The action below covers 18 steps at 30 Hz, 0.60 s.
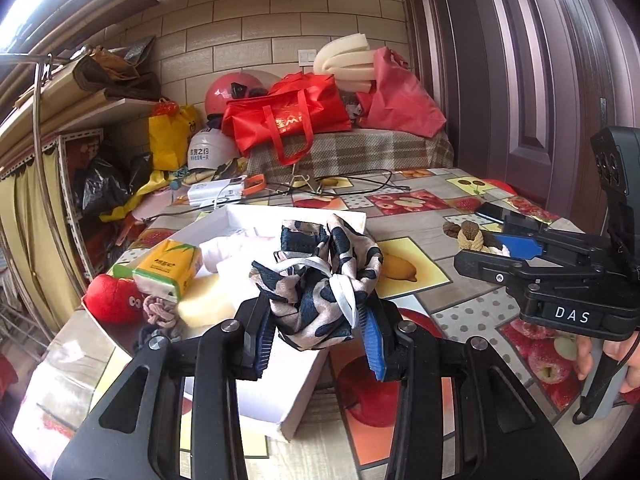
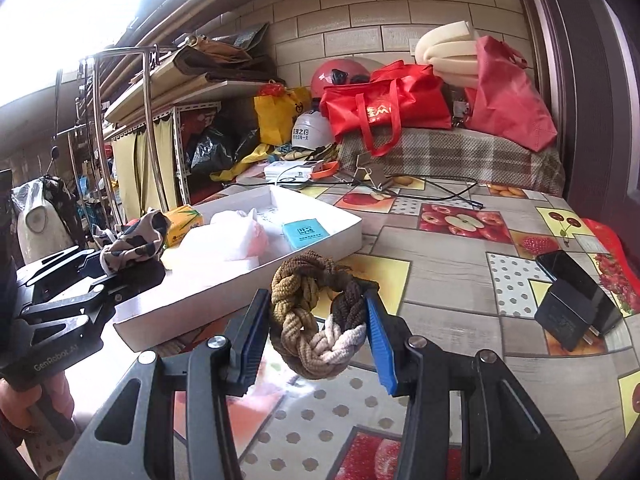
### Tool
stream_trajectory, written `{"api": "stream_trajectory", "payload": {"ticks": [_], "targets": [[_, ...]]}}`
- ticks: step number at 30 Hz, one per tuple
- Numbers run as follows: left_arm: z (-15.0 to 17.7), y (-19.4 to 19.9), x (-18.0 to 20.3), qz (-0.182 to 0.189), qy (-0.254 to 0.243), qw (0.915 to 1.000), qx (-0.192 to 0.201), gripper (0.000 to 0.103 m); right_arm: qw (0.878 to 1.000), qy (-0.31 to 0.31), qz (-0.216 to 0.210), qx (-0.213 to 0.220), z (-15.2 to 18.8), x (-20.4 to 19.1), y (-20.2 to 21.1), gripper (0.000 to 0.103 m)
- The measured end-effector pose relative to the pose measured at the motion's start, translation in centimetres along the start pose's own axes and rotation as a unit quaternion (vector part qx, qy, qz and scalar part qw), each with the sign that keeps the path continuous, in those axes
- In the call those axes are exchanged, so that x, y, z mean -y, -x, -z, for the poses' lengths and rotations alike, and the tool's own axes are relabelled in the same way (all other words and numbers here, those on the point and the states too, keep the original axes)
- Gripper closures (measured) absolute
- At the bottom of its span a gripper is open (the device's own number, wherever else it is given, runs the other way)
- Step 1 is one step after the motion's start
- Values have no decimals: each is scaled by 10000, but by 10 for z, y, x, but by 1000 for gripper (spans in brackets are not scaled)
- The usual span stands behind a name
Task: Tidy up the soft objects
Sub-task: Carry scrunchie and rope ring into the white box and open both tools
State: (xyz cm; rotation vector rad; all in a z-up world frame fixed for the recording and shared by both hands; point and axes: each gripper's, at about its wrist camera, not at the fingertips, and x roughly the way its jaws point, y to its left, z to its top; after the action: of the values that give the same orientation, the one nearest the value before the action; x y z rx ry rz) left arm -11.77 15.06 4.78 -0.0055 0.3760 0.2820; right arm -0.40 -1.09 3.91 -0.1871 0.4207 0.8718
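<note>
Both grippers loaded beside the white tray (image 2: 248, 300)

Left gripper (image 1: 316, 334) clamps a patterned scarf (image 1: 320, 276) over the tray; right gripper (image 2: 316, 334) pinches a braided rope ring (image 2: 316, 316) above the surface (image 2: 460, 280).

The surface (image 2: 452, 280) wears a fruit-print oilcloth. On it rest a shallow white tray (image 2: 240, 300) (at the left), a black phone (image 2: 576, 280) beside a black charger (image 2: 560, 320), and cables (image 2: 440, 192) farther back.

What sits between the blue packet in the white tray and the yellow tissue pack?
In the right wrist view, a white-and-pink soft bundle lies in the white tray, between the blue packet and yellow tissue pack.
</note>
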Motion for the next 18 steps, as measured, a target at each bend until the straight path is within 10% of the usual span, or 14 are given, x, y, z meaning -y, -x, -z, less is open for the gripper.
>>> {"api": "stream_trajectory", "payload": {"ticks": [18], "targets": [[-4,-46,-91,-775,727,9938,-338,66,9995,298,-16,-78,-21,-32,-54,57]]}}
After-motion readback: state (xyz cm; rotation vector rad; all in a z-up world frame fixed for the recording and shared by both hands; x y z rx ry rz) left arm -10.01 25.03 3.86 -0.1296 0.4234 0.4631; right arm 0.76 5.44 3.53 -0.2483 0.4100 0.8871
